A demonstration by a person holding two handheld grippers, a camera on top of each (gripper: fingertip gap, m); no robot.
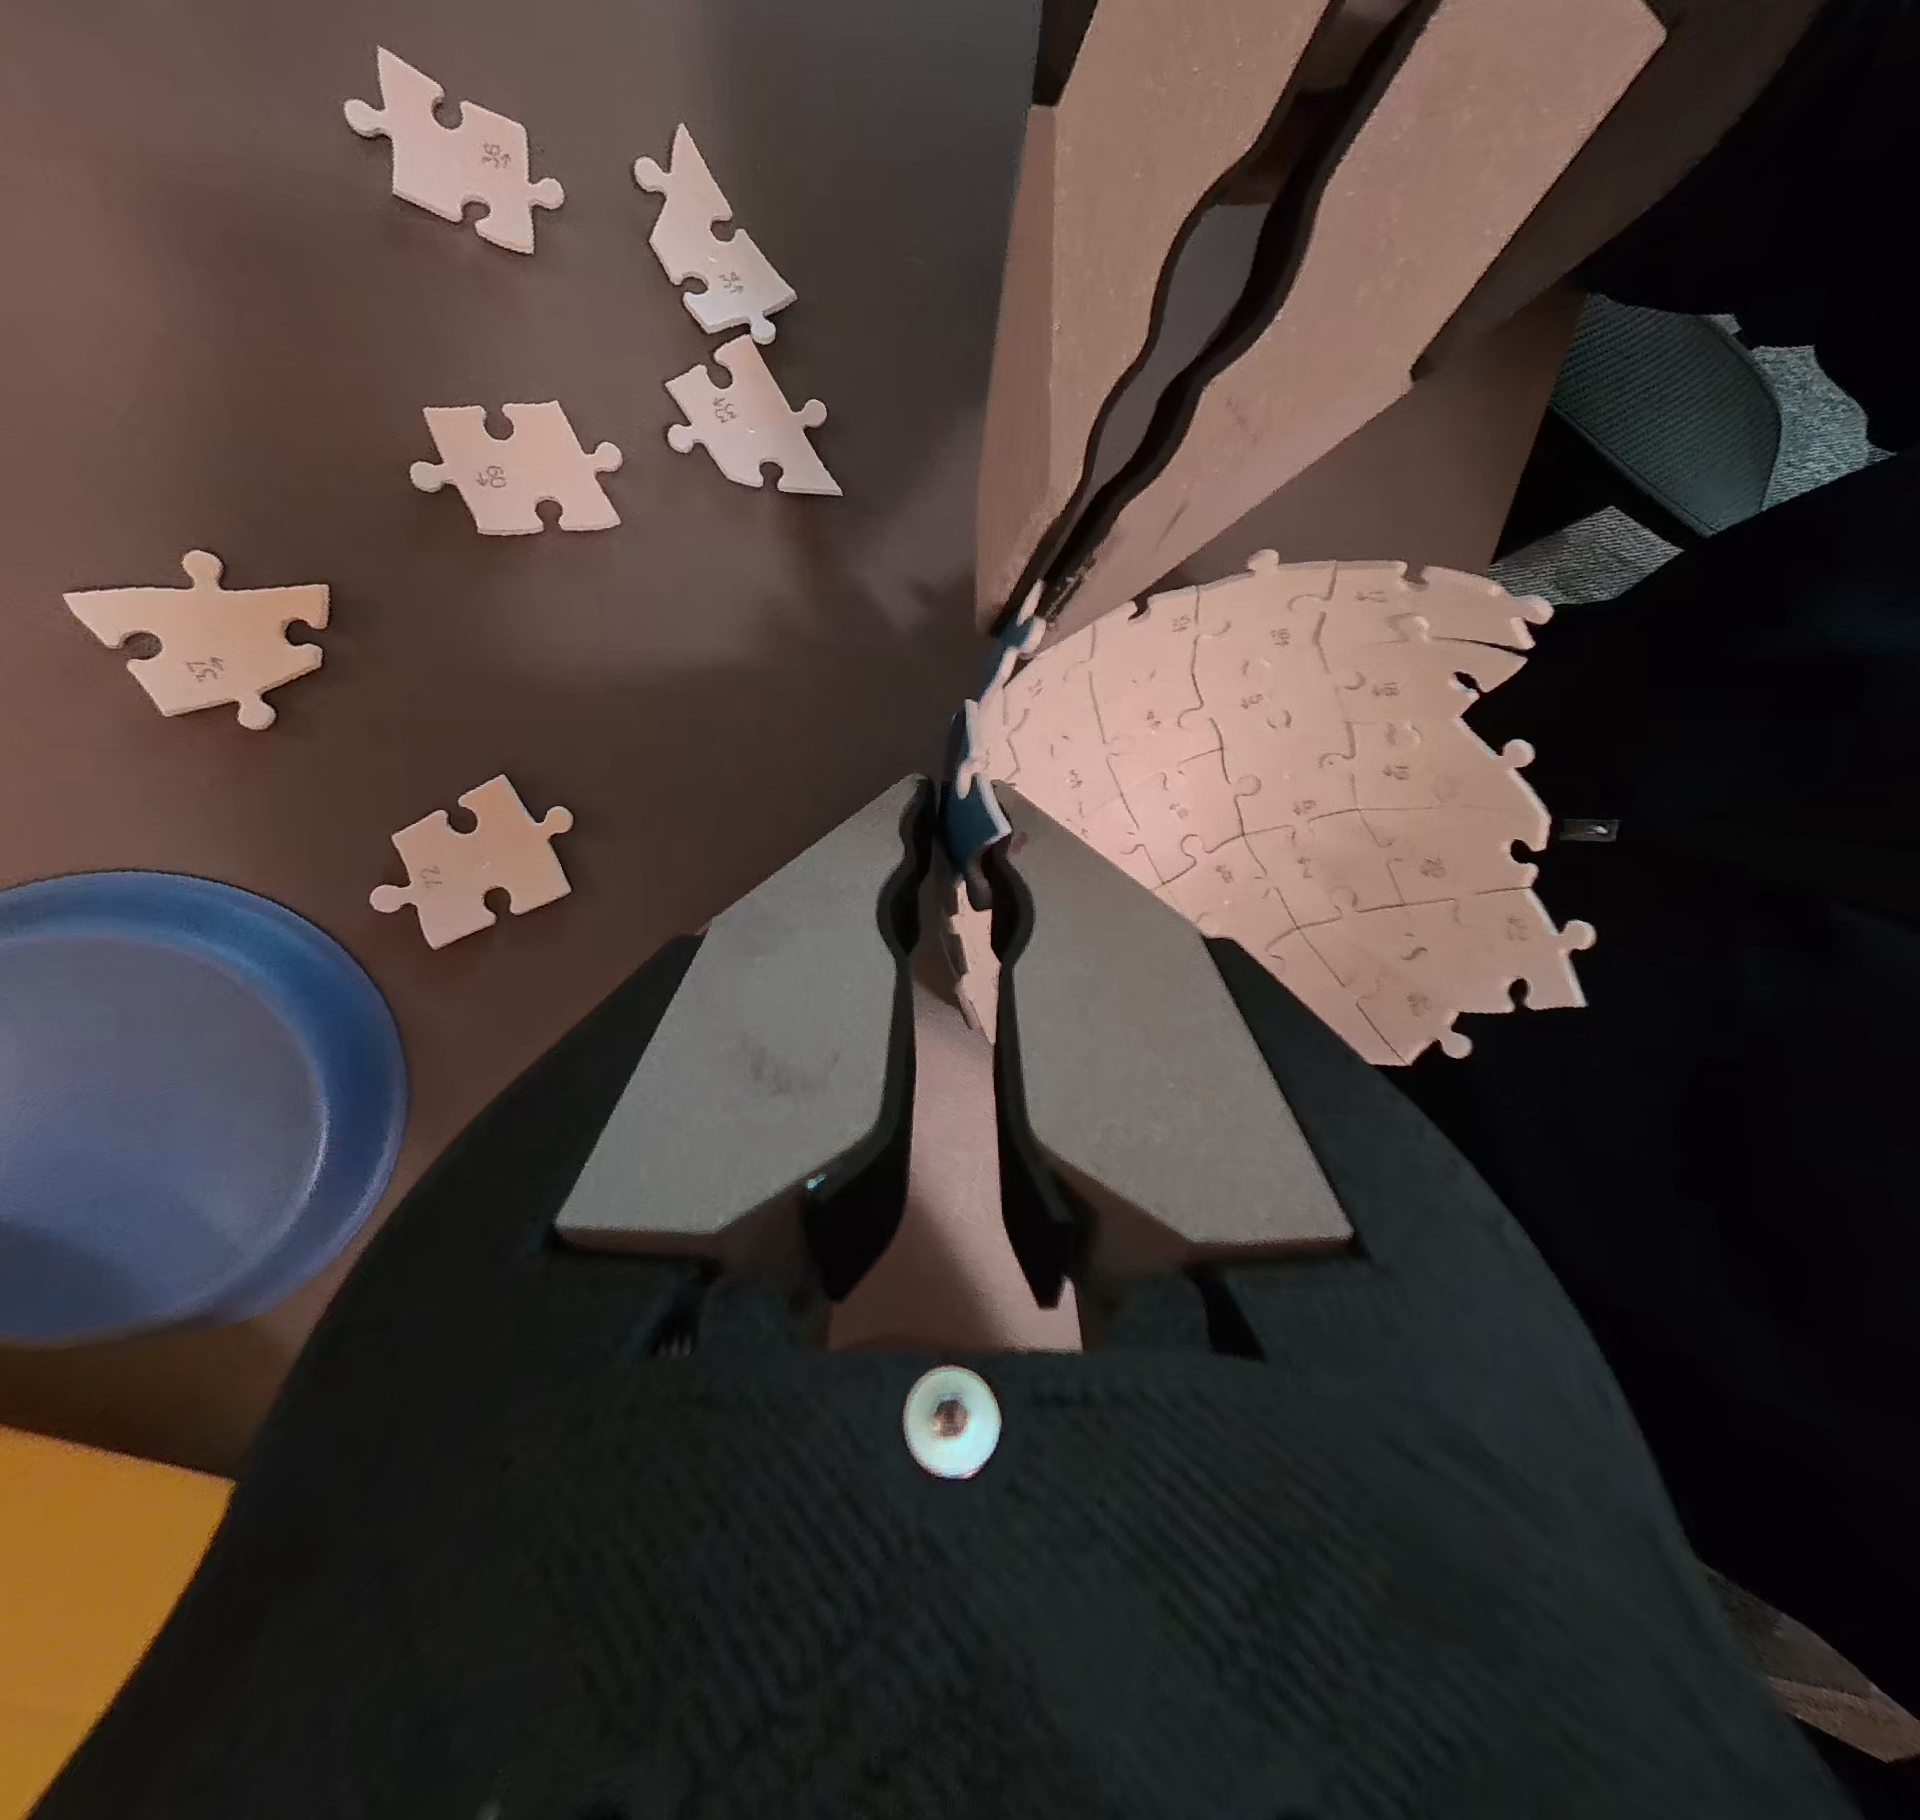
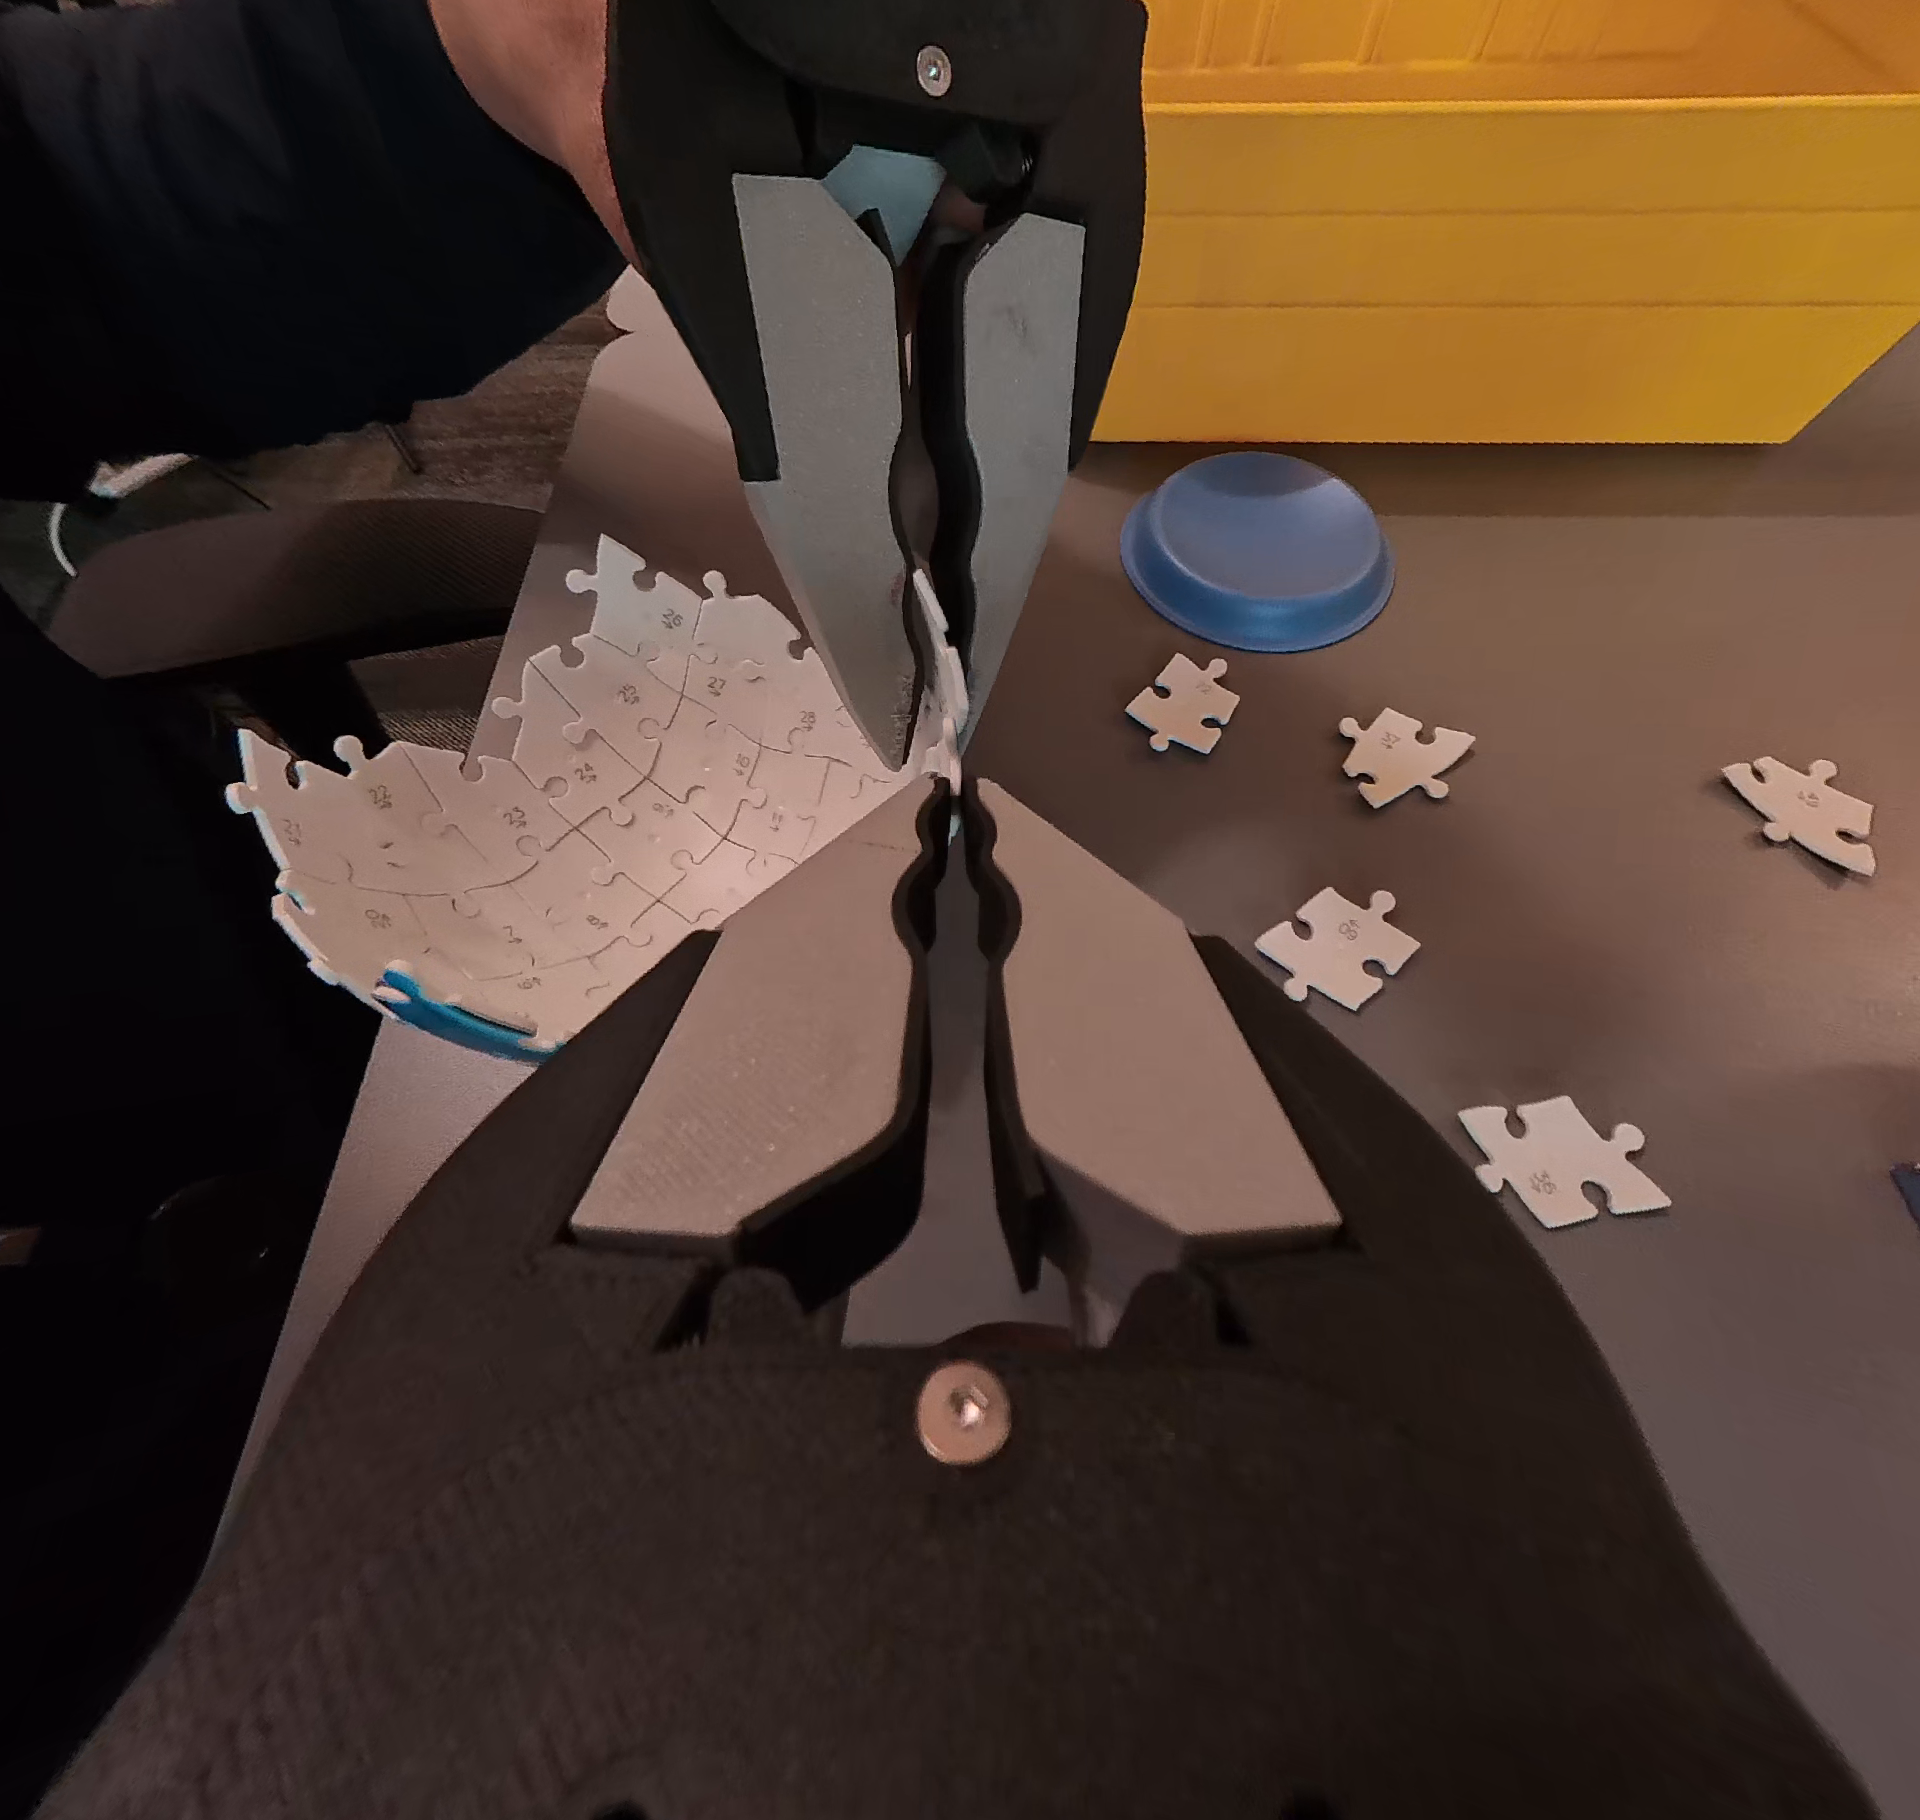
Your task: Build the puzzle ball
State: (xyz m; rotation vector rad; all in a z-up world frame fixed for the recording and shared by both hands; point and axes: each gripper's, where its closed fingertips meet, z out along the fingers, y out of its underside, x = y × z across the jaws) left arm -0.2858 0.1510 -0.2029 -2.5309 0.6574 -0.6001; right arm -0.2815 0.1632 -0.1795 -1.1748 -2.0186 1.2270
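Puzzle ball [image 2: 540, 835], half built: a thin curved shell of interlocked pale card pieces, blue outside, sits at about nine o'clock in the right wrist view, held off the dark table [image 2: 1558, 991]. The left gripper [image 2: 925, 731] and right gripper [image 2: 954, 802] each pinch its rim at one shared edge, jaws nearly pressed together. It looks light, stiff yet fragile at the seams, so grip the rim; six flat knobbed loose pieces [image 2: 1340, 944] lie around three o'clock, possibly more out of view.
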